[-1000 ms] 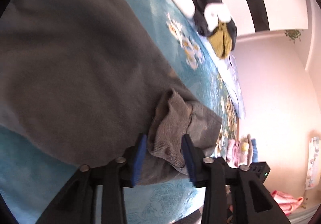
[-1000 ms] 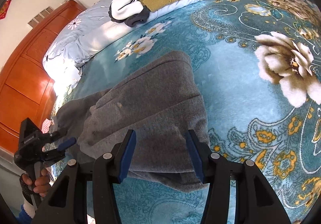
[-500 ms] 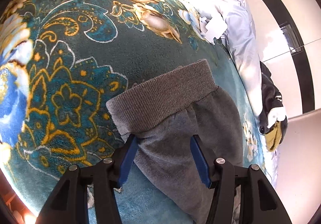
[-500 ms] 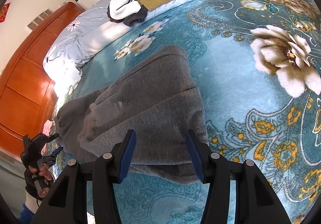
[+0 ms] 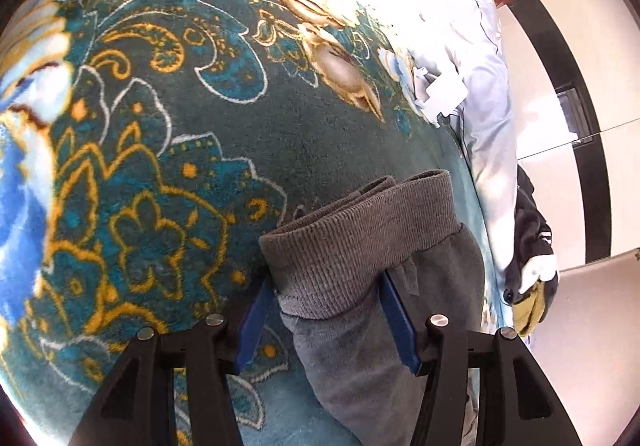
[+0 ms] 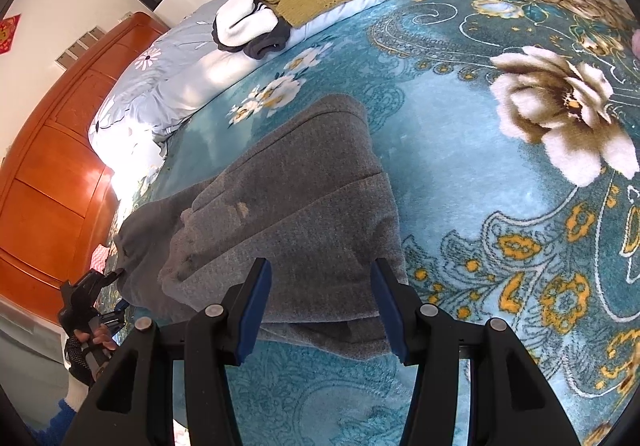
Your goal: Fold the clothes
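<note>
Left hand-held gripper (image 5: pixel 326 310) I see low over the bed; between its blue pads (image 5: pixel 394 312) sits the ribbed cuff (image 5: pixel 356 242) of the grey trousers (image 6: pixel 288 214), and its jaws are closing on this cuff; the right pad lies against the cloth, but at the left pad I cannot tell if it touches. My right hand-held gripper (image 6: pixel 320 300) stands open above the near edge of the folded grey trousers; its pads do not press the cloth, which lies flat on the teal flowered blanket (image 6: pixel 500 166). From the right wrist view, the trousers lie in the middle of the bed, one layer folded over another, with the thin leg end reaching to the left side, where the other gripper and a gloved hand (image 6: pixel 86 346) are seen. At the far side, on the pale quilt (image 6: pixel 168 86), lies a pile of clothes (image 6: pixel 296 10), dark, white and mustard; left of the bed stands an orange wooden cabinet (image 6: pixel 52 166).
</note>
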Tool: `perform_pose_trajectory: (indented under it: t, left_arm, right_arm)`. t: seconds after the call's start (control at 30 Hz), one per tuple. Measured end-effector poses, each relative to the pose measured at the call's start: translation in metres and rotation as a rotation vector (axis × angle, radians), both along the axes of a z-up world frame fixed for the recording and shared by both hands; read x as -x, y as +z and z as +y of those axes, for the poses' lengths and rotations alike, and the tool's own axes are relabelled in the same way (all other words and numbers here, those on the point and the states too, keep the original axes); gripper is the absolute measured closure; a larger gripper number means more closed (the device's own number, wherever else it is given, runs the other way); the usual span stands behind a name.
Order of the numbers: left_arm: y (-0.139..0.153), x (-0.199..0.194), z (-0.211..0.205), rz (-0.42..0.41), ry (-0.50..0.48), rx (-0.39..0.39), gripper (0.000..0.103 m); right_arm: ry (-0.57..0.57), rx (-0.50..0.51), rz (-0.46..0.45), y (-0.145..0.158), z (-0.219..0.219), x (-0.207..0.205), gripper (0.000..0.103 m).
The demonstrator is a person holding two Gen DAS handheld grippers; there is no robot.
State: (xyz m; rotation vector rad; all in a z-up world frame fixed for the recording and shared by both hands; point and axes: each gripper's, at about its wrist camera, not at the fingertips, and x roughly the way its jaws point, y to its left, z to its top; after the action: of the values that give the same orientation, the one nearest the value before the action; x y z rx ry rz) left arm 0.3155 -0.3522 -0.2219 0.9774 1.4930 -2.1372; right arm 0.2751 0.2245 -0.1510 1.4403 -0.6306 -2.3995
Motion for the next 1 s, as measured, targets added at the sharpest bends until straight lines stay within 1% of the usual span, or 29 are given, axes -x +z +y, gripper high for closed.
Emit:
perform_pose_trajectory:
  t: [0.03,0.07,0.13,0.17,0.27,0.3,0.37,0.47,0.5,0.57,0.67,0.77,0.83,0.9,1.0]
  left_arm:
    - [-0.004,0.005,-0.003,0.015,0.01,-0.012,0.051]
    - [-0.004,0.006,-0.004,0.015,0.009,-0.009,0.068]
    - [0.003,0.005,-0.003,0.01,-0.006,0.015,0.076]
    - [0.013,0.008,0.002,0.026,-0.028,0.044,0.081]
    - [0.055,0.019,0.021,0.09,-0.111,0.154,0.083]
    - [0.073,0.025,0.03,0.124,-0.146,0.185,0.083]
    - [0.111,0.037,0.053,0.218,-0.231,0.221,0.083]
    - [0.165,0.05,0.104,0.345,-0.395,0.288,0.083]
    - [0.179,0.056,0.124,0.385,-0.46,0.31,0.083]
    - [0.198,0.064,0.169,0.445,-0.587,0.35,0.083]
    - [0.199,0.073,0.235,0.493,-0.769,0.328,0.083]
    - [0.18,0.078,0.298,0.464,-0.936,0.32,0.083]
    - [0.158,0.074,0.337,0.409,-1.037,0.305,0.083]
    - [0.137,0.063,0.373,0.341,-1.118,0.325,0.083]
    - [0.101,0.058,0.405,0.246,-1.209,0.336,0.083]
  right_arm:
    - [-0.005,0.001,-0.001,0.0,0.002,-0.001,0.05]
    - [-0.013,0.004,-0.003,-0.001,0.003,-0.001,0.05]
    - [-0.02,0.01,-0.006,-0.001,0.006,-0.001,0.05]
    - [-0.02,0.007,-0.004,-0.001,0.007,-0.001,0.05]
    - [-0.018,0.003,0.007,0.003,0.008,-0.002,0.05]
    - [-0.019,0.003,0.011,0.004,0.009,-0.002,0.05]
    - [-0.021,0.004,0.019,0.006,0.01,-0.003,0.05]
    - [-0.031,0.011,0.028,0.008,0.014,-0.006,0.05]
    - [-0.036,0.013,0.03,0.009,0.015,-0.007,0.05]
    - [-0.045,0.015,0.033,0.01,0.019,-0.009,0.05]
    - [-0.057,0.015,0.037,0.011,0.025,-0.012,0.05]
    - [-0.072,0.013,0.039,0.012,0.032,-0.015,0.05]
    - [-0.084,0.013,0.038,0.011,0.037,-0.017,0.05]
    - [-0.095,0.013,0.034,0.01,0.041,-0.02,0.05]
    - [-0.109,0.013,0.025,0.007,0.047,-0.023,0.05]
